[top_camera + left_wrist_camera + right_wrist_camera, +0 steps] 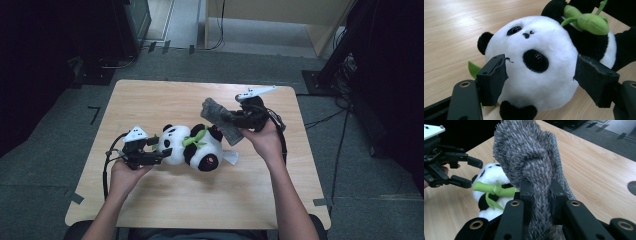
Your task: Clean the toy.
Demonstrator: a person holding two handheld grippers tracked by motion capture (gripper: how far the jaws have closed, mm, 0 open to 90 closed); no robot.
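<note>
We hold the left gripper at the 9 o'clock side of the panda toy, which lies near the middle of the bench. Its jaws stand open around the white head, the pads just apart from the plush. Our right gripper, at 2 o'clock from the panda, has its jaws closed on a grey fuzzy cloth, lifted above the bench.

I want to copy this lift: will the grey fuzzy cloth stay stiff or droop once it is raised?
Likely floppy: the grey fuzzy cloth bunches and folds where the right gripper pinches it. Probably light, since it hangs from one narrow pinch. The shaggy pile should grip well, so slipping seems unlikely.
</note>
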